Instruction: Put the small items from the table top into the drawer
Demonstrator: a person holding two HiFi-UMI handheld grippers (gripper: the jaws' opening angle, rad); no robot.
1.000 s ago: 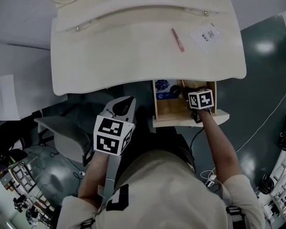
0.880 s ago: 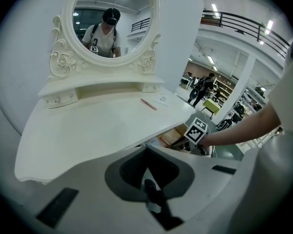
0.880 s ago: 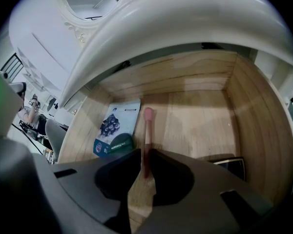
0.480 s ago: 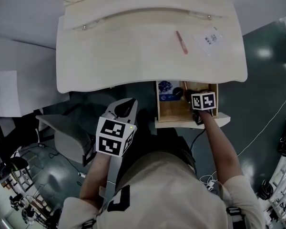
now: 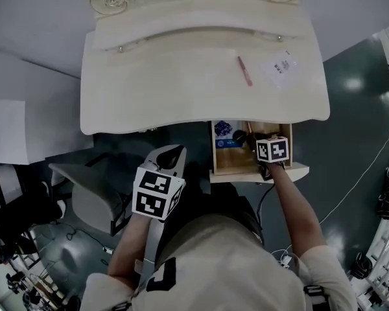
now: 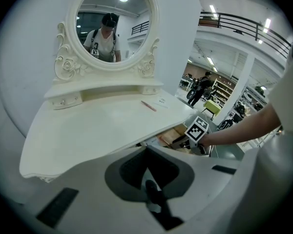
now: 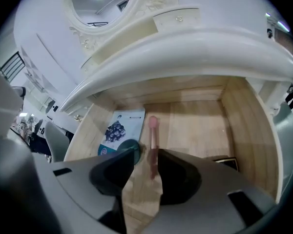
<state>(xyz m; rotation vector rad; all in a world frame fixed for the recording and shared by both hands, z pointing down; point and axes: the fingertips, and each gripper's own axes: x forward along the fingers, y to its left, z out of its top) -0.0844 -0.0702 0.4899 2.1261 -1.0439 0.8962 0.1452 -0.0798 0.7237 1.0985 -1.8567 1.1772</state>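
Observation:
The wooden drawer (image 5: 259, 172) stands pulled out under the white dressing table (image 5: 149, 89). My right gripper (image 7: 144, 172) reaches down into it. Its jaws have just been opening and now stand apart, with a pink stick (image 7: 153, 140) between them on the drawer floor, along the right finger's edge. A blue-printed card (image 7: 118, 130) and a dark round item (image 7: 128, 147) lie to its left. On the table top rest a pink pen (image 5: 244, 70) and a white paper slip (image 5: 280, 65). My left gripper (image 5: 170, 153) hangs shut and empty in front of the table edge.
An oval mirror (image 6: 112, 21) in a carved frame rises at the back of the table. A dark flat item (image 7: 224, 160) sits at the drawer's right front. A grey chair (image 5: 91, 193) stands at the left, and cables run over the floor at the right.
The head view has shifted slightly, showing more of the mirror frame. Both grippers stay where they were, the right one over the open drawer.

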